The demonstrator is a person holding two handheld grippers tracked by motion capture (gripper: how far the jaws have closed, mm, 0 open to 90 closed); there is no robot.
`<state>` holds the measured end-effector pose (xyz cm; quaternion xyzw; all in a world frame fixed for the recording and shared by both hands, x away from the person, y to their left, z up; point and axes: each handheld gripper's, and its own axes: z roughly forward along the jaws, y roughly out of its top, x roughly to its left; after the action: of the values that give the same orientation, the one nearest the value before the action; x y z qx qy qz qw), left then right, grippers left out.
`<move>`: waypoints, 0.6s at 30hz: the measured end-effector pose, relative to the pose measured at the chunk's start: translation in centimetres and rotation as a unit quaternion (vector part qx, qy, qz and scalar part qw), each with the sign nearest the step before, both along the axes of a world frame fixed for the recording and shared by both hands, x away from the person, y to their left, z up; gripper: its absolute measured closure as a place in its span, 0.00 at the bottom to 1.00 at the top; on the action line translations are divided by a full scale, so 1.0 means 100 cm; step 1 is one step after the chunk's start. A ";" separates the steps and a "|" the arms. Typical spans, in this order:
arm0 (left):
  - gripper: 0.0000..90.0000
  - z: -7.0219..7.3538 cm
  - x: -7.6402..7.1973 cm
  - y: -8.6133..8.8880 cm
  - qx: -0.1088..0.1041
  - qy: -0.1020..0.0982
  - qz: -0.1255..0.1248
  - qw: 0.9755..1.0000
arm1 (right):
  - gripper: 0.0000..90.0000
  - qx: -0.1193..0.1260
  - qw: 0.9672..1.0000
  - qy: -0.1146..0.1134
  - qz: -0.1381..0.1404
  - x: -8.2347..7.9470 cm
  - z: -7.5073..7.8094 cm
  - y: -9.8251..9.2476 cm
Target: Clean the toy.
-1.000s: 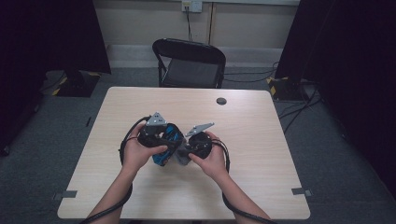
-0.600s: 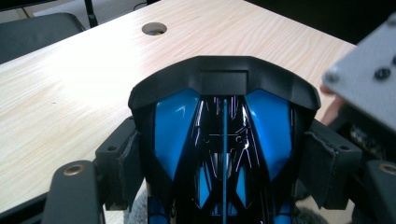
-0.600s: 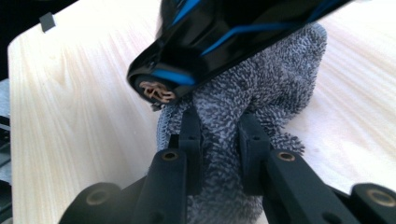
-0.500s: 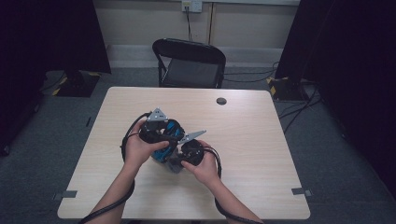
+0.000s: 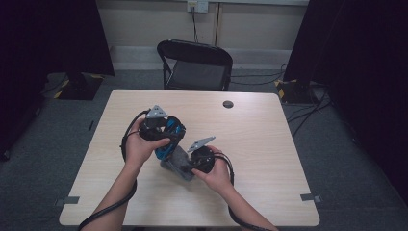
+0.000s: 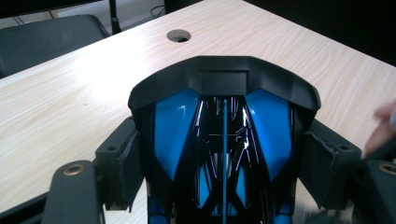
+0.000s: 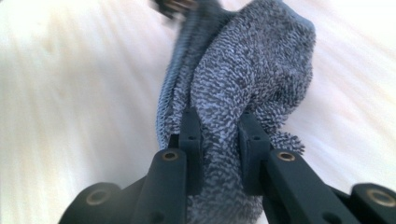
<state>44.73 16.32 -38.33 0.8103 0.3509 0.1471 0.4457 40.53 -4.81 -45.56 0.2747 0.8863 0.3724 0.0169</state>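
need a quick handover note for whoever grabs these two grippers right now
Left gripper: jaws clamped on both sides of a blue and black helmet-like shell, held over the table.
Right gripper: shut on a grey fuzzy cloth, close beside the shell in the high view.
Done: both things are picked up and brought together near the table's middle.
Left: apparently wiping the shell with the cloth; how much is already wiped cannot be told. Then set both down.

Your left gripper and right gripper are black, each topped by a grey three-cornered plate, with black cables trailing beside your bare forearms. Brass-ringed screw holes mark the jaw arms.
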 end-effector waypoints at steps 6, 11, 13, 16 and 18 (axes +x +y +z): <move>0.28 -0.002 -0.001 0.015 0.016 0.013 0.009 1.000 | 0.84 -0.006 0.999 -0.015 -0.047 0.012 0.008 -0.039; 0.28 -0.014 -0.003 0.025 0.030 0.027 0.013 0.999 | 0.84 -0.007 0.996 -0.024 -0.091 0.021 0.013 -0.073; 0.28 -0.018 -0.004 0.029 0.035 0.032 0.018 0.999 | 0.84 -0.005 0.994 -0.025 -0.105 0.023 0.014 -0.085; 0.28 -0.024 -0.005 0.034 0.039 0.037 0.023 0.998 | 0.84 -0.006 0.992 -0.027 -0.125 0.026 0.014 -0.100; 0.28 -0.028 -0.005 0.038 0.045 0.042 0.024 0.998 | 0.84 -0.003 0.990 -0.028 -0.138 0.027 0.014 -0.110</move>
<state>44.20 20.08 -41.13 0.8264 0.3816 0.1387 0.3901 43.27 -15.82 -44.14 0.3832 0.8406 0.3711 0.0941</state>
